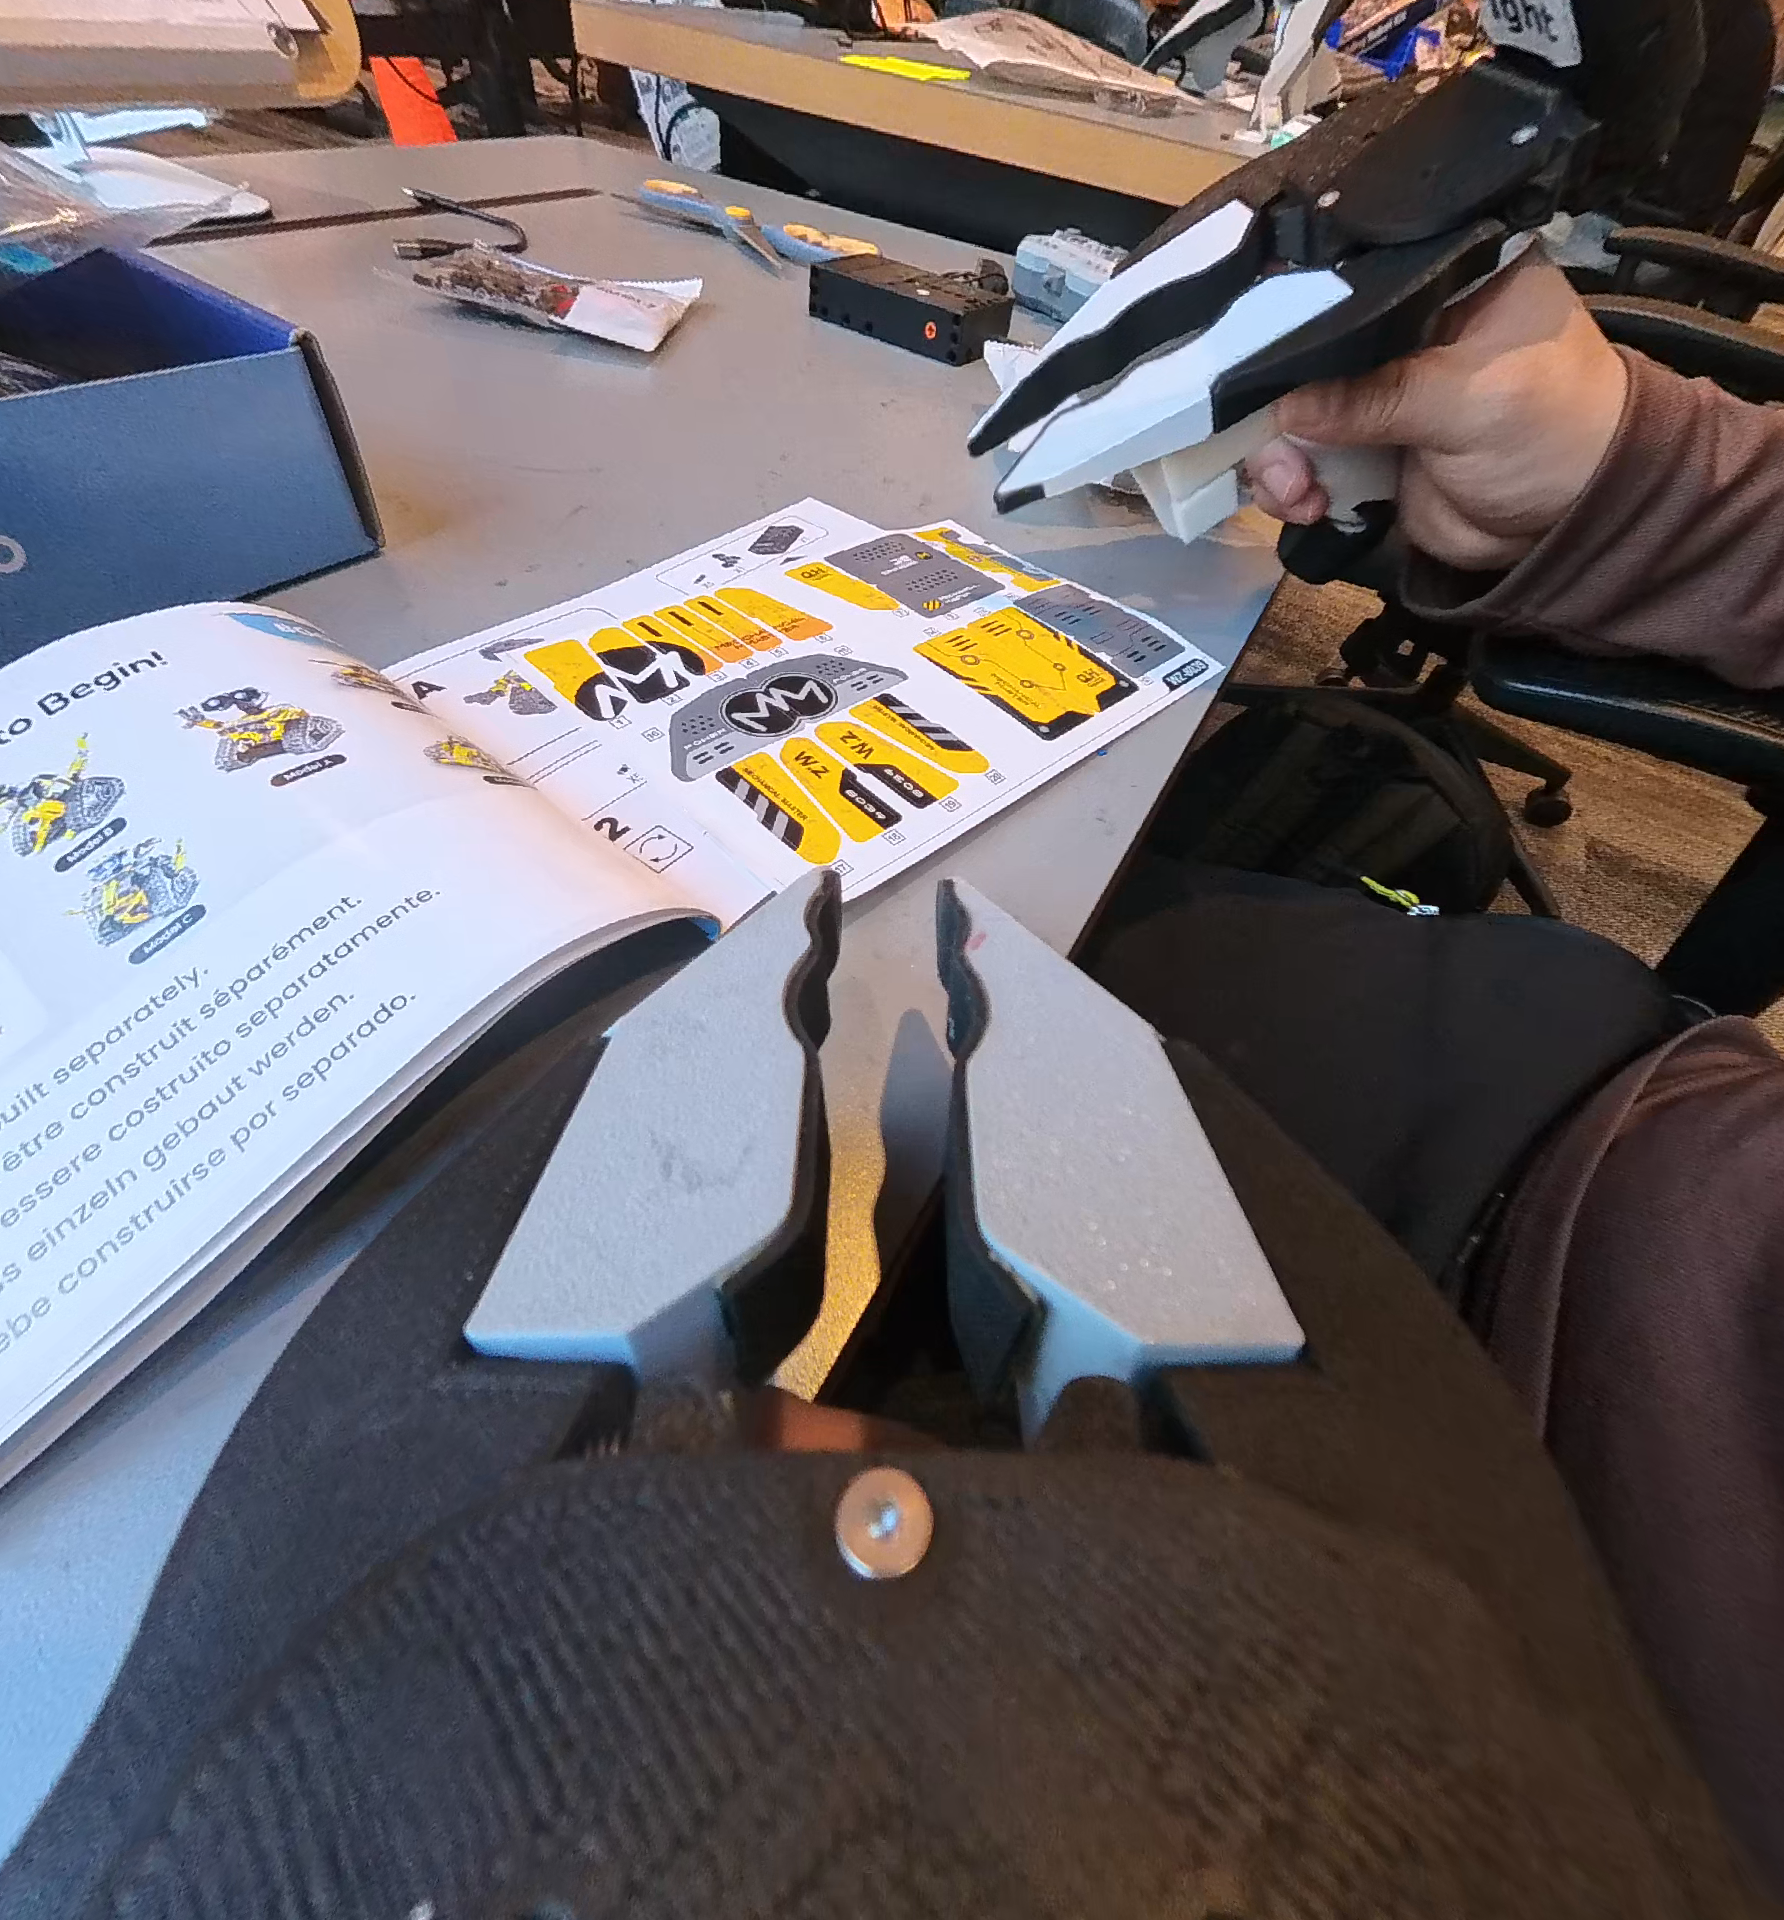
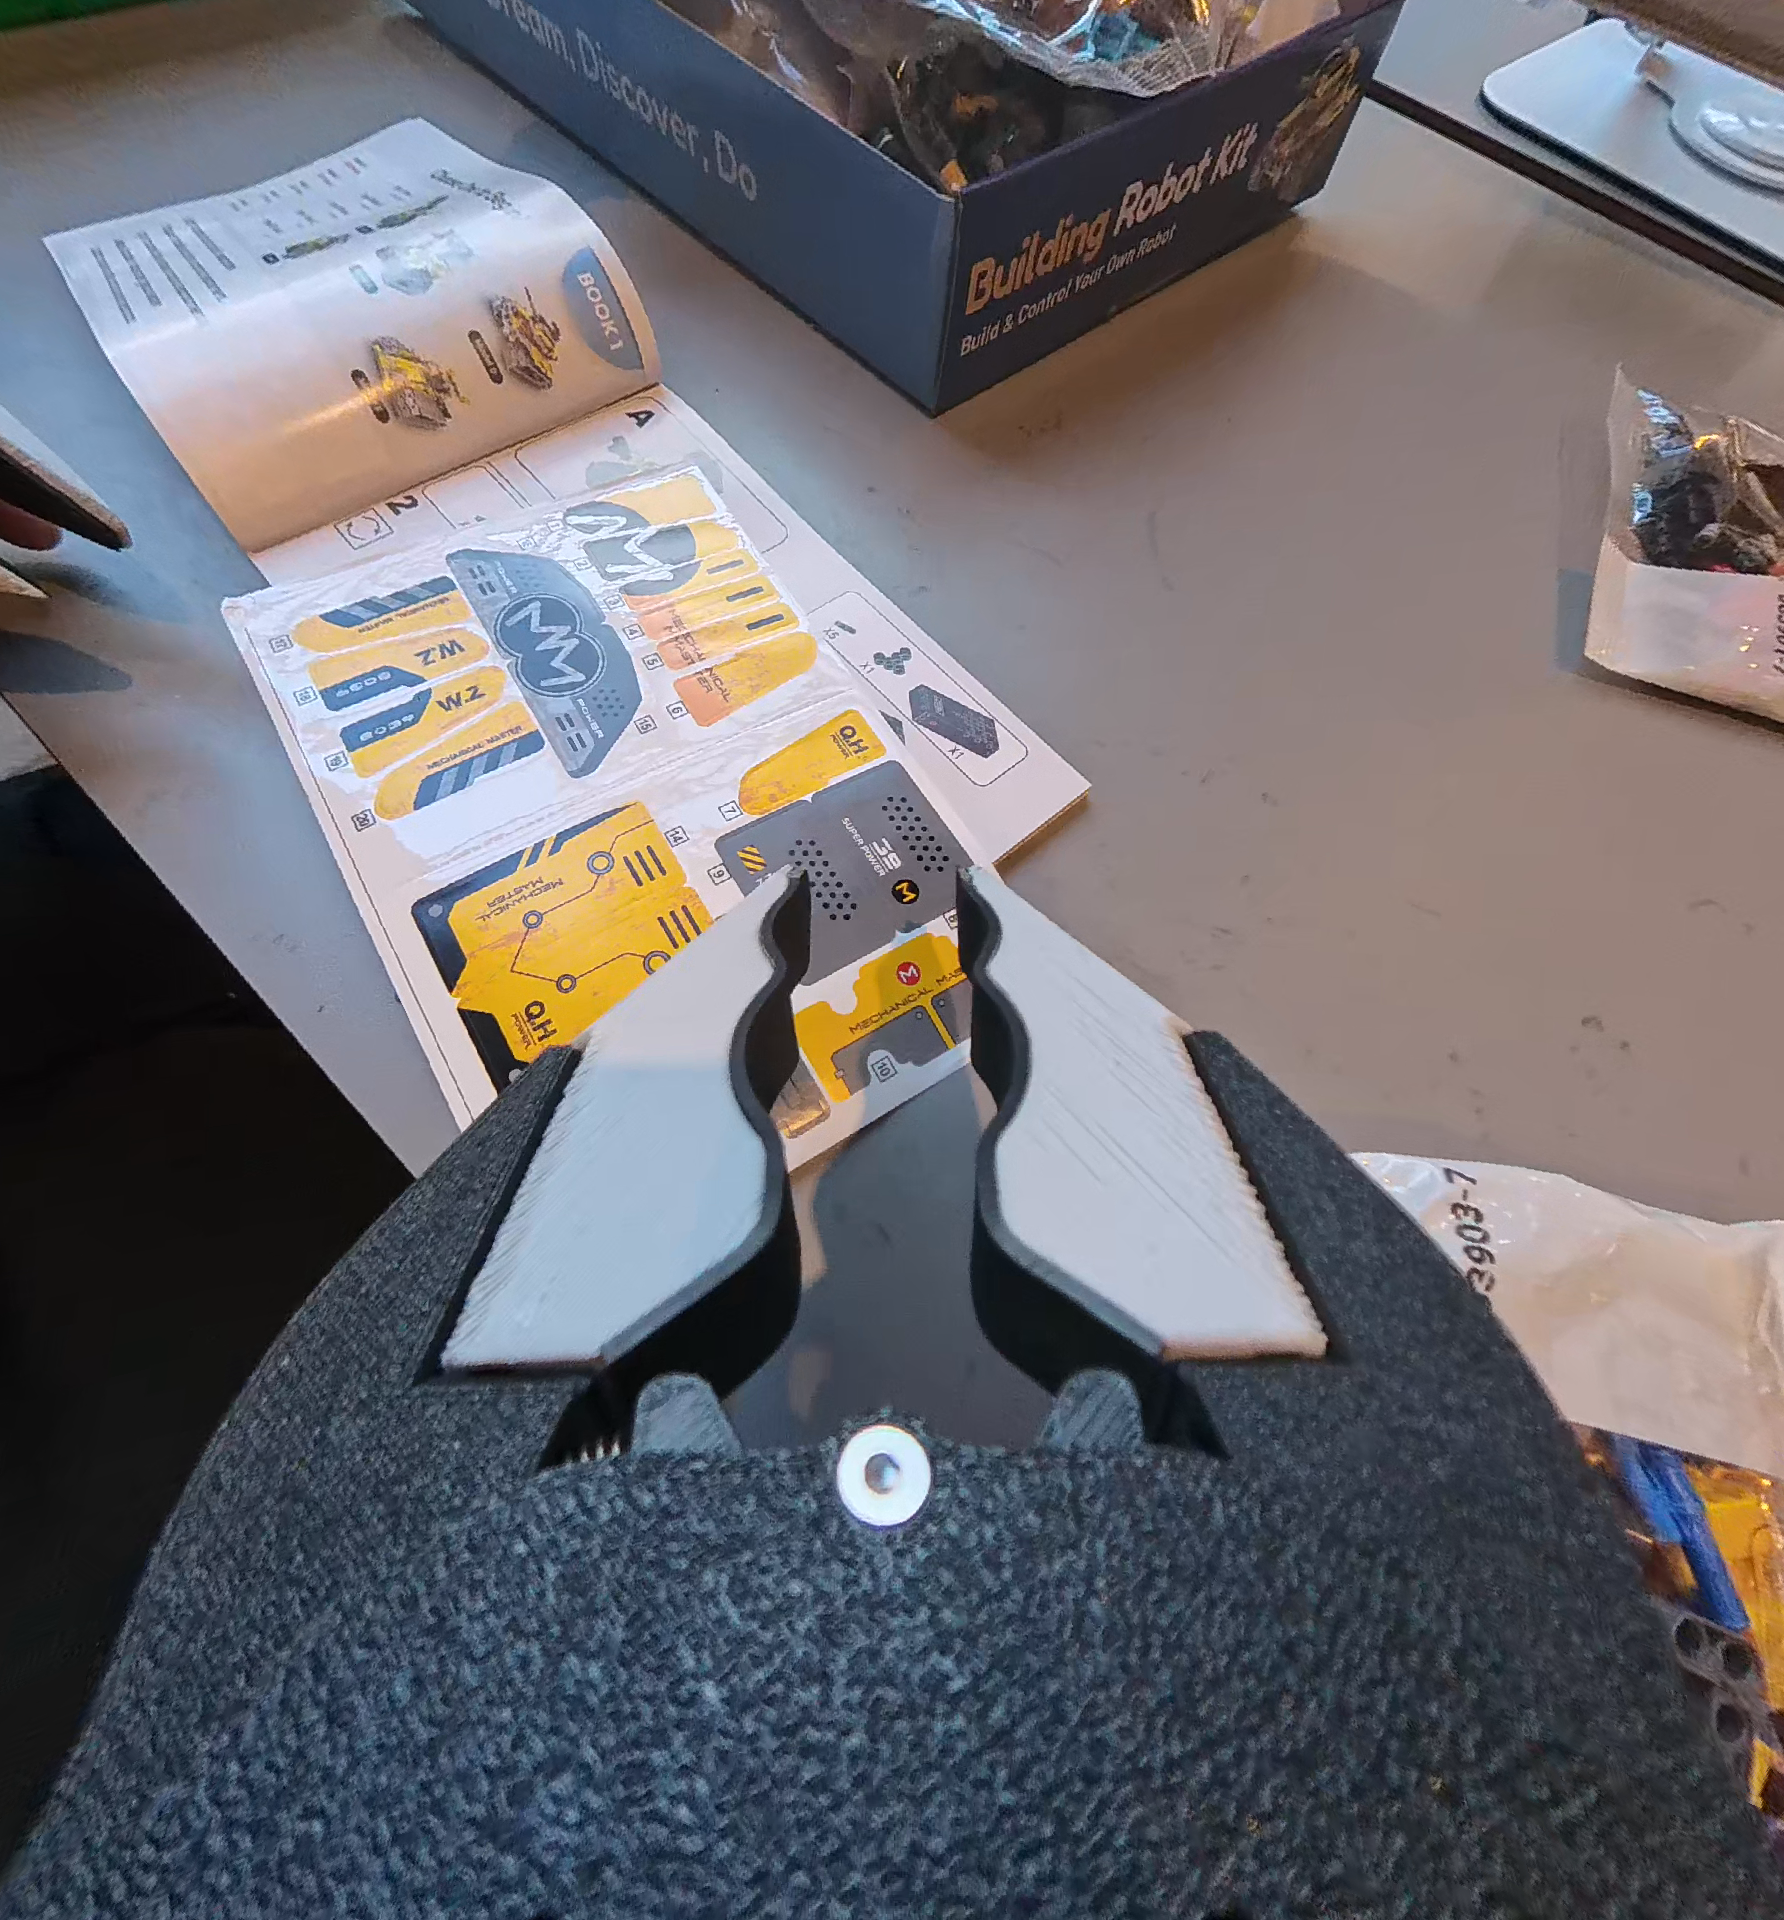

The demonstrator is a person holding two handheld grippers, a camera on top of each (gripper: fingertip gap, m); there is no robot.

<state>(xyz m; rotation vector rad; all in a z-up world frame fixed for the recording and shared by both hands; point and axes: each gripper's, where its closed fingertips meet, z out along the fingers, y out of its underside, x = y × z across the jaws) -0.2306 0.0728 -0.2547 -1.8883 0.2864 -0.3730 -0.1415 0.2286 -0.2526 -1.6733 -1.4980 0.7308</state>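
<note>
Where the grey table (image 1: 555,436) runs out to its near edge, kit lies spread across it.

- Blue cardboard box (image 2: 867,208), open-topped, at the far side, stuffed with clear bags of parts.
- Open booklet (image 1: 192,883) lies flat beside the box, its left page arching up a little.
- Sticker sheet (image 2: 555,779), yellow, grey and black decals, lies over the booklet's right-hand page and reaches to the table edge.
- Sealed bag of dark parts (image 2: 1719,571) sits well apart on the bare table. A second bag (image 2: 1646,1330) lies close under the right tool.
- Black block (image 1: 909,307) with a red dot sits farther back.

Right gripper (image 2: 877,883): tongs apart, nothing between them. Held in a hand (image 1: 1439,447), raised clear of the table over one end of the sticker sheet, tips pointing down at the grey decal there. Not touching.

Left gripper (image 1: 886,904): tongs apart by a narrow gap, empty. It sits low, tips just beside the sheet's other end, near the booklet's bottom edge. Whether they touch the paper, cannot tell.
</note>
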